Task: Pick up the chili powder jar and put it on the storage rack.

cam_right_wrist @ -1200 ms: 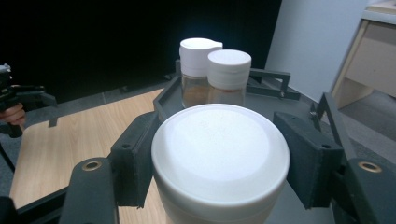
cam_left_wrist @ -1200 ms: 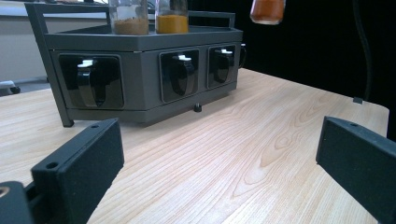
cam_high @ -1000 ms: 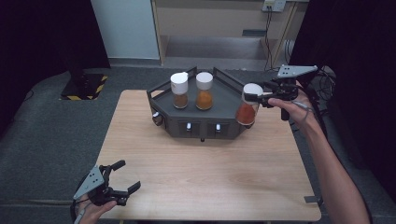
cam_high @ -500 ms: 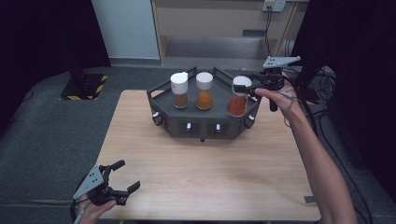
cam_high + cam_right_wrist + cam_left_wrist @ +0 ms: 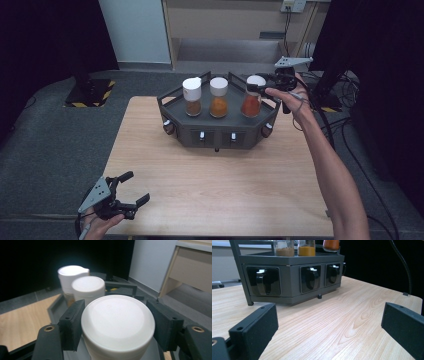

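The spice jar with the red-orange powder (image 5: 251, 102) hangs at the right-hand end of the dark hexagonal rack's (image 5: 217, 132) top tray, in line with the two jars that stand there, the brown-filled jar (image 5: 192, 97) at the left and the orange-filled jar (image 5: 218, 97) in the middle. From the high view I cannot tell whether its base touches the tray floor or floats just above it. The right gripper (image 5: 260, 89) clamps it at the white cap (image 5: 117, 320); in the right gripper view both black jaws press flat on either side of that cap, with the other two white lids lined up beyond it. To my eye the step in hand is setting this third jar into its place on the rack. The next move calls for a short, straight lowering until the jar stands upright on the tray, near but apart from the orange-filled jar, then letting the jaws spread and drawing the gripper back over the rack's raised rim without tipping the jar. The left gripper (image 5: 125, 195) rests at the near left corner of the wooden surface (image 5: 220, 185), well apart from the rack, its jaws standing wide with nothing between them; the left gripper view looks across bare wood to the rack's front drawers (image 5: 312, 278).
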`<action>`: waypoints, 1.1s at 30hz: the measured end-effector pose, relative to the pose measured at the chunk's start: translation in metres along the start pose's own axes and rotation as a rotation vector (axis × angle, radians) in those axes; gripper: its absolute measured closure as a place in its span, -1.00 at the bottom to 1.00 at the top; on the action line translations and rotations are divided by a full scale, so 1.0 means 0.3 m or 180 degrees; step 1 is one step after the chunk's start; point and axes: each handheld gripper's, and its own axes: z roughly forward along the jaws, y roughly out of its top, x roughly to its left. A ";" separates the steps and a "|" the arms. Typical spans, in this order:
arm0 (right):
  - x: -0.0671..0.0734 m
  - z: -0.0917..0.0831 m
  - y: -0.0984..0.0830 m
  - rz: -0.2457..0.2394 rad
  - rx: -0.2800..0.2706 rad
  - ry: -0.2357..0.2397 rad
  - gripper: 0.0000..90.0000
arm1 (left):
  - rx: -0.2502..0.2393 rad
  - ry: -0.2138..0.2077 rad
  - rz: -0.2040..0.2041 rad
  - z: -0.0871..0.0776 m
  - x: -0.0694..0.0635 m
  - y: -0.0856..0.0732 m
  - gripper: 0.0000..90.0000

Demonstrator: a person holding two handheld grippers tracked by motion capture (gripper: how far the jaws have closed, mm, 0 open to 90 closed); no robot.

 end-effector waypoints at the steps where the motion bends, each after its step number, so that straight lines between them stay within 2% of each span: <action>1: -0.002 0.006 -0.003 0.0009 0.0005 -0.0021 -0.24 | 0.0000 0.0002 -0.0003 0.000 0.000 0.000 -1.00; 11: -0.020 0.045 -0.021 0.0046 0.0021 -0.0082 -0.24 | 0.0009 0.0023 -0.0015 -0.002 0.004 -0.002 -1.00; 33: -0.022 0.093 -0.037 0.0067 0.0095 -0.0034 -0.25 | -0.0008 0.0022 -0.0017 -0.005 0.006 -0.003 -1.00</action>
